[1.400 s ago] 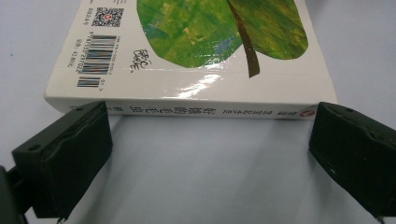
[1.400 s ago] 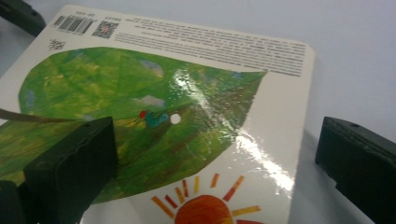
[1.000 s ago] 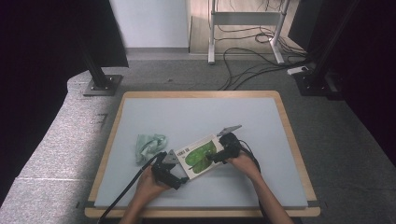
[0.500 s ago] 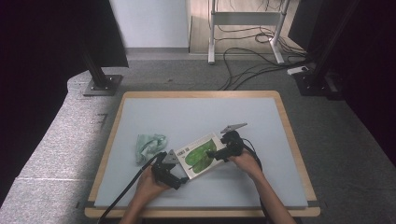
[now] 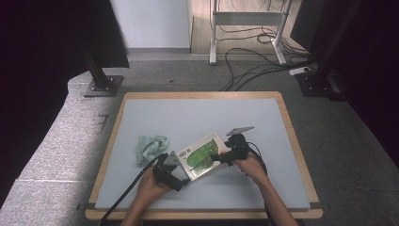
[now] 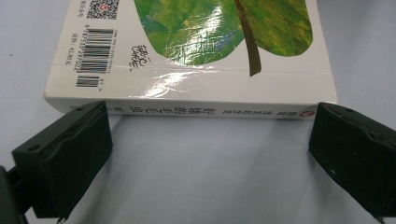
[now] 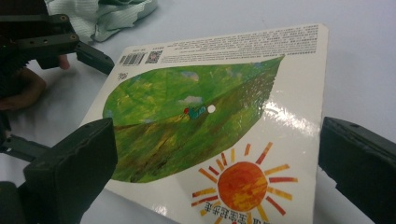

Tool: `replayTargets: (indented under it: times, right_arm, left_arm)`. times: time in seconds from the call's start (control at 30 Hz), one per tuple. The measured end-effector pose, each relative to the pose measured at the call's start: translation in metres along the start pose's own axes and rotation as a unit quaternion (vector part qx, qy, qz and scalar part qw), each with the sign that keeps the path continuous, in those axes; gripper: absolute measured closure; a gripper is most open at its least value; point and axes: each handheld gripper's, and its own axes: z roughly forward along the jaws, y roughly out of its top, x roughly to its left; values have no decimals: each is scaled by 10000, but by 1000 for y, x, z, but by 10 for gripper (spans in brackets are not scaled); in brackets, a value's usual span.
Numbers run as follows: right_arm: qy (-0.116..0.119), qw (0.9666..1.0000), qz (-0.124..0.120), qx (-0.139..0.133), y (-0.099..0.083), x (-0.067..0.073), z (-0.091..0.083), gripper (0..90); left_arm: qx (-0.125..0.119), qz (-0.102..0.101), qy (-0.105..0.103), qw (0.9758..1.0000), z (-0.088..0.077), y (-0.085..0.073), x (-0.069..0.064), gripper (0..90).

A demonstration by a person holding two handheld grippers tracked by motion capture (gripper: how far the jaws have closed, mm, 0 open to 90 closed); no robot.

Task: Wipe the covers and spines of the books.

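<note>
Book (image 5: 202, 154) flat; both tongs agape beside it.

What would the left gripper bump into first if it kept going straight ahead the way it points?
Most likely the book: the left gripper has its open jaws aimed squarely at the book's spine, which lies just ahead on the table.

Both tools are black. The left tool (image 5: 181, 175) carries a small grey three-cornered plate on top, and a black cable trails from it toward the near edge of the counter (image 5: 301, 141). The right tool (image 5: 217, 157) has the same grey plate and a looping black cable. Each jaw is a blocky black pad with small screw holes. The forearms are bare, without sleeves.
</note>
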Motion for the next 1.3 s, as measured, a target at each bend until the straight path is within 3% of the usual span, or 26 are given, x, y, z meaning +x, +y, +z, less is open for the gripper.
replayTargets:
  times: [0.53, 0.67, 0.9, 1.1, 1.27, 1.3]
  right_arm:
    - [126, 9999, 67, 51, -1, 1, -7, 0]
    - [453, 9989, 60, 125, -1, 4, -7, 55]
    - [182, 9988, -308, 323, 9, 7, -5, 97]
    - [140, 9966, -585, 571, 24, -2, -1, 130]
    - [144, 9953, -734, 622, 36, -7, 2, 169]
    - [134, 9947, -807, 629, 42, -8, 4, 212]
  left_arm:
    - [0, 1, 0, 10000, 0, 0, 0, 0]
    - [3, 8, 1, 10000, 0, 0, 0, 0]
    - [0, 1, -2, 10000, 0, 0, 0, 0]
    - [15, 18, 0, 10000, 0, 0, 0, 0]
    - [15, 16, 0, 10000, 0, 0, 0, 0]
    - [14, 15, -2, 10000, 0, 0, 0, 0]
